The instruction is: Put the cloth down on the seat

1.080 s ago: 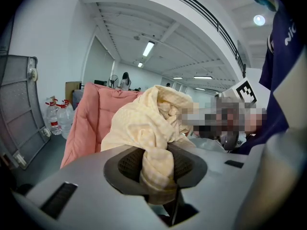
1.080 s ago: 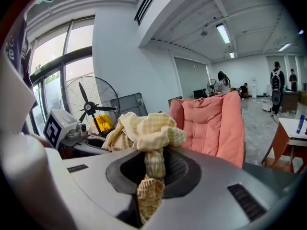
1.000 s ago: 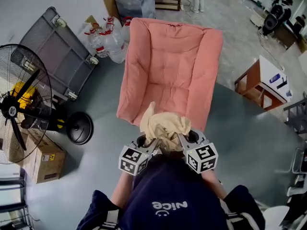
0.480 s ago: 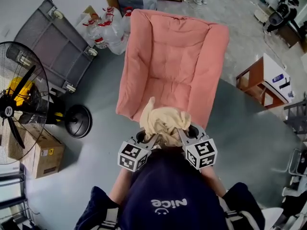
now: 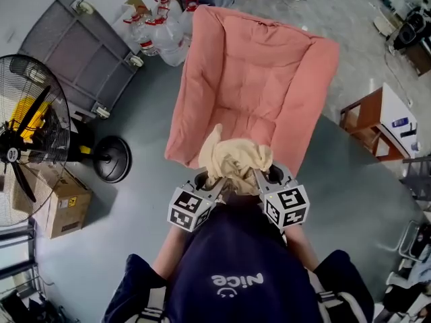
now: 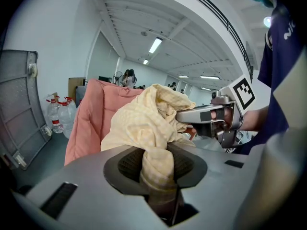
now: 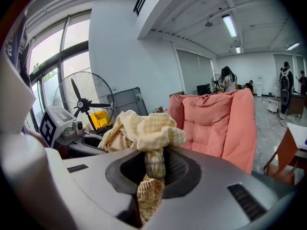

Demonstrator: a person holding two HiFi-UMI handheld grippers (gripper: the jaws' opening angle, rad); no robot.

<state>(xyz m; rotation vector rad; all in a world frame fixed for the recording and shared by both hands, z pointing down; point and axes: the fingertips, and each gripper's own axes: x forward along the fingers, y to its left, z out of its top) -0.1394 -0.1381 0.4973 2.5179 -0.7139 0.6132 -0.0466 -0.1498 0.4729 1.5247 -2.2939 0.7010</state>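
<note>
While the person (image 5: 236, 274) is standing by the pink armchair (image 5: 252, 73), the left gripper (image 5: 210, 183) and the right gripper (image 5: 264, 180) are each pinching a bit of the yellow checked cloth (image 5: 236, 161). The cloth is bunching up between them, over the armchair's front edge.

Navy short-sleeved T-shirt (image 5: 236, 268), white "nice" lettering with small smile mark. Dark garment lower down, white stripes (image 5: 151, 313) at both sides. Left gripper (image 5: 210, 184), right gripper (image 5: 261, 180): matte grey moulded bodies, each carrying white cube (image 5: 190, 209) with black square markers. Fingers (image 6: 128, 163) dark, ribbed, set in oval recess.
</note>
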